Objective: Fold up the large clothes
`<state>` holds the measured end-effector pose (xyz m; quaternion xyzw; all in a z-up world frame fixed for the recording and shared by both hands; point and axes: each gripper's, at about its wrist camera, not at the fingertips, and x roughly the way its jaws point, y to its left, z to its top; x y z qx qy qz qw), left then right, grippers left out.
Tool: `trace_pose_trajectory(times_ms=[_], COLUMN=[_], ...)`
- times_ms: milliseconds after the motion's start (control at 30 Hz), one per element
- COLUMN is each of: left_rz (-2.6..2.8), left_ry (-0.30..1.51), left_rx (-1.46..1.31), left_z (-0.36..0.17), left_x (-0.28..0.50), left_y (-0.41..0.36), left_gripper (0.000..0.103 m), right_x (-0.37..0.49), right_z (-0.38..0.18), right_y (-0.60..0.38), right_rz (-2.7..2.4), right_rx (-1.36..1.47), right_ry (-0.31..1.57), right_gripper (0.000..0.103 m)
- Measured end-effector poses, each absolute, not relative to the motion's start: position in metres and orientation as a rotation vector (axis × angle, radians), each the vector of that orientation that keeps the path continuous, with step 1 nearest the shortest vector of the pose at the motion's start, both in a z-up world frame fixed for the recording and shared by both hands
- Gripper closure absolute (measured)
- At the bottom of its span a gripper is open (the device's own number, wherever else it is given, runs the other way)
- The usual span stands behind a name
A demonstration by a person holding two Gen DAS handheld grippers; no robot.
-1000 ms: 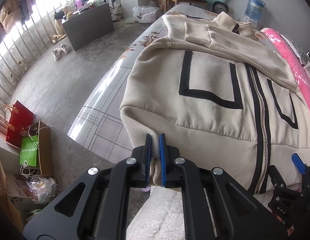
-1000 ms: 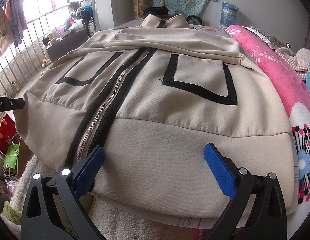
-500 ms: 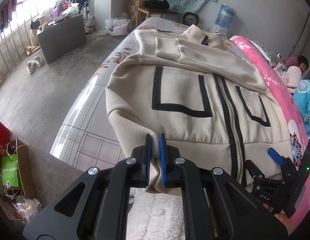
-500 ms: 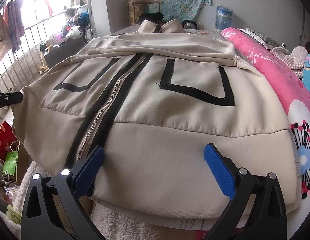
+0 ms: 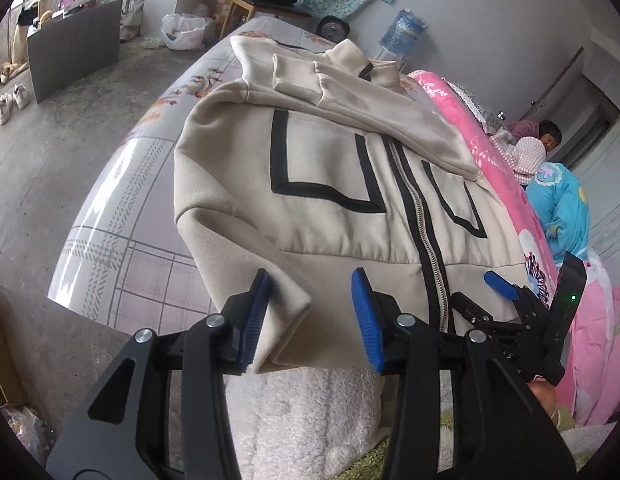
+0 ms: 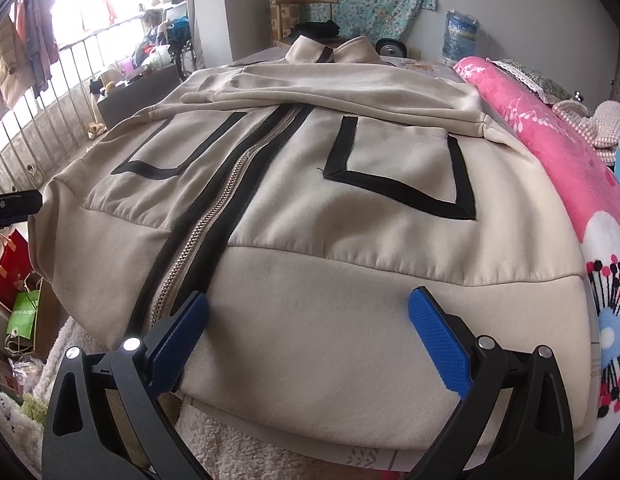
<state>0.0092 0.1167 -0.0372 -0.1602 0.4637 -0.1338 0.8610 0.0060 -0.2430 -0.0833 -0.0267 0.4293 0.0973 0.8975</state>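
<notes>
A large beige zip-up jacket (image 5: 330, 152) with black trim lies front-up on the bed, its sleeves folded across the chest. My left gripper (image 5: 310, 284) is at the jacket's lower left hem corner. Its jaws are opening; the corner sits loose between them against the left pad, and the pads do not pinch it. In the right wrist view the same jacket (image 6: 350, 184) fills the frame. My right gripper (image 6: 310, 298) hangs wide open over the hem band just right of the zip, with cloth below its fingers but none gripped.
The bed's patterned sheet (image 5: 109, 240) shows left of the jacket, and a pink blanket (image 6: 550, 152) lies along its right. A white fleecy cloth (image 5: 310, 420) hangs at the near edge. A person (image 5: 550, 136) is at the far right. Paper bags (image 6: 21, 312) stand on the floor.
My left gripper's jaws, shut on the hem corner before, have spread apart and the corner now lies loose. The left view has swung to the right. The right gripper has not moved.
</notes>
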Motion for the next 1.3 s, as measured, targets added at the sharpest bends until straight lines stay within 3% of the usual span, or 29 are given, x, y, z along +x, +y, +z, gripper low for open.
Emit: trace_pose_trajectory(times_ms=[100,267,633,700,767,1033,1167,1300], left_rz=[-0.302,-0.288,-0.260,-0.268,-0.273,-0.347,-0.284,-0.235], left_ry=[0.994,0.992,0.954,0.936,0.945,1.035,1.051,1.069], left_rx=[-0.388,-0.422,-0.516,-0.500,-0.503,-0.606,-0.462,-0.318], left_z=[-0.046,-0.047,-0.069,-0.069,-0.069,-0.079,-0.076,-0.073], left_x=[0.014,0.012,0.022,0.028,0.034,0.020,0.015,0.013], left_y=[0.126,0.148,0.184,0.183,0.183,0.183,0.165,0.150], left_gripper=[0.060,0.045,0.046,0.049,0.060,0.065,0.078,0.084], right_x=[0.009,0.014,0.026,0.027,0.028,0.024,0.011,-0.011], right_z=[-0.082,-0.082,-0.081,-0.081,-0.081,-0.079,-0.069,-0.049], right_y=[-0.241,-0.240,-0.237,-0.236,-0.237,-0.243,-0.263,-0.299], right_rz=[0.191,0.181,0.152,0.147,0.145,0.147,0.144,0.060], right_rx=[-0.054,-0.057,-0.047,-0.045,-0.044,-0.022,0.057,0.120], right_ry=[0.912,0.949,1.007,1.012,1.021,1.054,1.071,1.043], right_gripper=[0.006,0.006,0.006,0.006,0.006,0.006,0.006,0.006])
